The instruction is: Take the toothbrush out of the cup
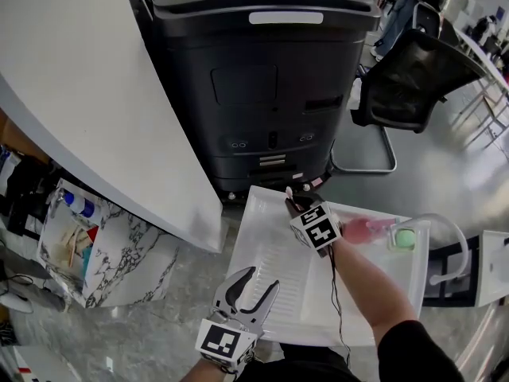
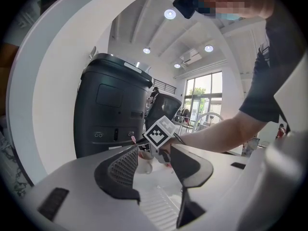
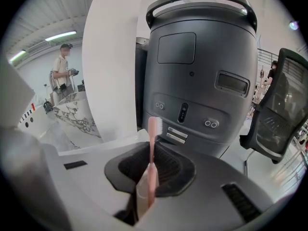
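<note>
Toothbrush (image 3: 152,153) stands in the cup (image 3: 140,196), pinched by my right tongs (image 3: 153,163); my left tongs (image 1: 262,278) are spread, empty. Lifting crooked could tip the unheld cup.

right tool (image 3: 150,171) jaws clamped; left tool (image 2: 154,163) jaws apart.

A black machine (image 1: 266,78) and black chair (image 1: 409,78) stand on glossy grey floor (image 1: 429,181) under ceiling spotlights (image 2: 169,14).
</note>
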The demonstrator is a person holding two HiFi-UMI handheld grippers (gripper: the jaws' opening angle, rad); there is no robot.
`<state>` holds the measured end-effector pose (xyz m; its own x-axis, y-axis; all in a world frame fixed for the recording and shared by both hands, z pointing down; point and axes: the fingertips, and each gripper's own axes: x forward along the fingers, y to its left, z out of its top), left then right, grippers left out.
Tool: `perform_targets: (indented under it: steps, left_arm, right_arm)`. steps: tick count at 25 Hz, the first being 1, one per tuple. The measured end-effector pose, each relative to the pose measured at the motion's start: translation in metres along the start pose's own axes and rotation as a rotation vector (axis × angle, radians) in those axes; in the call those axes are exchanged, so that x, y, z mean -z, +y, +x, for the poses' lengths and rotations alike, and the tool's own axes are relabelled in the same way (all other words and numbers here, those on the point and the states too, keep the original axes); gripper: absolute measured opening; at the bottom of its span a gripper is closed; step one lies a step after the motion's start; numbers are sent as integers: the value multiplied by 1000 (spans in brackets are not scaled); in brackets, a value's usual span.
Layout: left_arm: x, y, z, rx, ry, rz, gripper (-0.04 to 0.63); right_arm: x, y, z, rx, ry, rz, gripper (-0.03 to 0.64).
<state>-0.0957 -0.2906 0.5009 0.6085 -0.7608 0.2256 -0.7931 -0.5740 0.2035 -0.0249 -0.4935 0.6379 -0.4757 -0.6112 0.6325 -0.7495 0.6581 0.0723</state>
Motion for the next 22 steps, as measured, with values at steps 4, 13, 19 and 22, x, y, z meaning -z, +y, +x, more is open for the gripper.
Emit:
perform_targets:
  steps: [4,13,19,22]
  left_arm:
    - [0,-3,0,3,40,-24,216]
    - [-3,-10,-4,18,-4,11,216]
    - [-10,-18,-14,17,-19,12,216]
    - [-11,-23,-21,19,-19,26,216]
  right_arm:
    - [-1,-2,-2,4,-5,10,38]
    - [-11,-8,-20,26,-55,36,37]
    - [-24,-11,-38,46,-100,50,35]
    - [-30,-12,-48,63,-122,53,35]
